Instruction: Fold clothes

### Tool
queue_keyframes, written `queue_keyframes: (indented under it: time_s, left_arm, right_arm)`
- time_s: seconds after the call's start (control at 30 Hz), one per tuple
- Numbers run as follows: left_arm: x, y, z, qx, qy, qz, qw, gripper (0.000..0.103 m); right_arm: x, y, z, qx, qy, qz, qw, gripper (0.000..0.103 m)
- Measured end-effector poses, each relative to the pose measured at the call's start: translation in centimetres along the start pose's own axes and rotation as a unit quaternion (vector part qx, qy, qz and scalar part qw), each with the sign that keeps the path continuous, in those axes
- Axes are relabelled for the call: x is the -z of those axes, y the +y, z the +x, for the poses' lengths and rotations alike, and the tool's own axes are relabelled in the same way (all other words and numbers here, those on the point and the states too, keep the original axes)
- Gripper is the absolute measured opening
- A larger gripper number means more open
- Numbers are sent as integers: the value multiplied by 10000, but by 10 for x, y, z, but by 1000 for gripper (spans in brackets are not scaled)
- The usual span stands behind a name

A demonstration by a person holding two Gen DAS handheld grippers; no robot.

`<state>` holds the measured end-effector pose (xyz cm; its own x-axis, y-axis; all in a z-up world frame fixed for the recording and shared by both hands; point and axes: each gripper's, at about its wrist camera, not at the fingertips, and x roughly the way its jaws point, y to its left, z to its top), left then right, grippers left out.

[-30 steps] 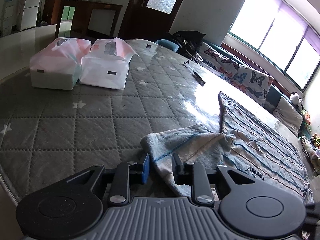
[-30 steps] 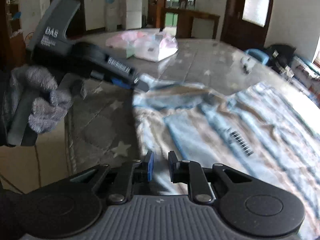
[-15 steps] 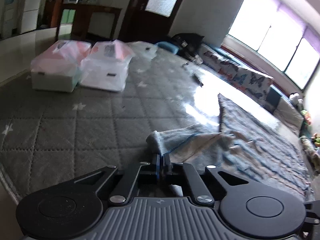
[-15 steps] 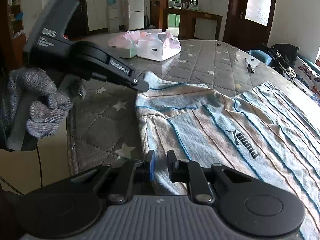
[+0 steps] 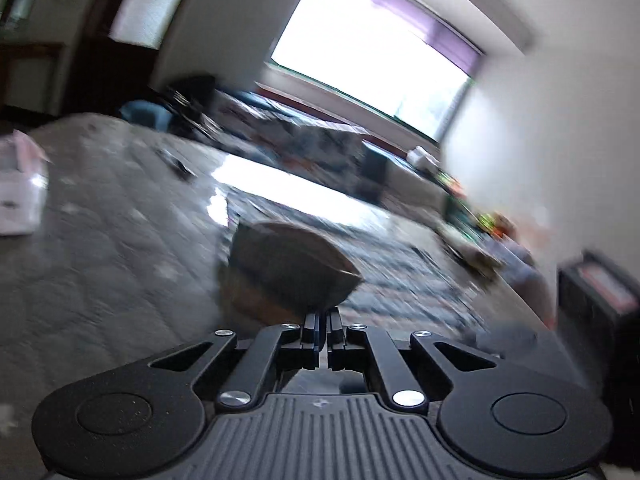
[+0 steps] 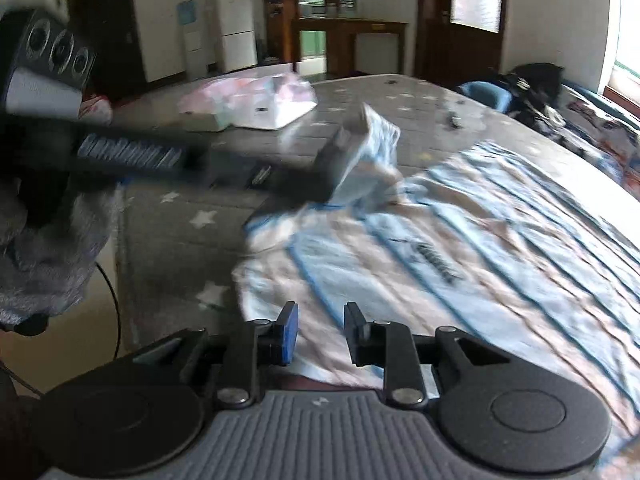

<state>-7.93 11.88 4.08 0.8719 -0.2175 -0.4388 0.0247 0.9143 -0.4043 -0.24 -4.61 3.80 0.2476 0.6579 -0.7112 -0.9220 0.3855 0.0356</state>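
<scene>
The sleeve of the blue-and-beige striped cotton shirt (image 6: pixel 460 240) is clamped in the left gripper (image 5: pixel 323 320); it should be carried flat across the chest. The right gripper (image 6: pixel 318 328) is held released.

Two grippers are showing: the left gripper (image 5: pixel 322 322), the right gripper (image 6: pixel 320 320). One striped shirt (image 6: pixel 460 248) is lying on one grey quilted mat (image 6: pixel 176 232). Two plastic-wrapped white packages (image 6: pixel 264 100) are sitting together. One white refrigerator (image 6: pixel 236 28) is standing beyond. One gloved hand (image 6: pixel 48 248) is showing.
</scene>
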Motion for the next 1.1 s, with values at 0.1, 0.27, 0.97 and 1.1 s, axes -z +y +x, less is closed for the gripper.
queue_keyframes:
  time_s: [0.1, 0.27, 0.97, 1.1]
  left_arm:
    - [5, -6, 3, 136, 202, 160, 9996, 5]
    - [2, 1, -12, 354, 20, 106, 9993, 9]
    - [5, 23, -17, 22, 54, -109, 9999, 13]
    - [9, 35, -30, -244, 86, -69, 9996, 27]
  right_arm:
    - [2, -19, -13, 264, -79, 239, 9993, 24]
    - [1, -50, -35, 722, -345, 676, 9945, 24]
    - [-8, -46, -5, 394, -303, 890, 9948, 26]
    - [-4, -45, 8, 163, -151, 1074, 9940, 26]
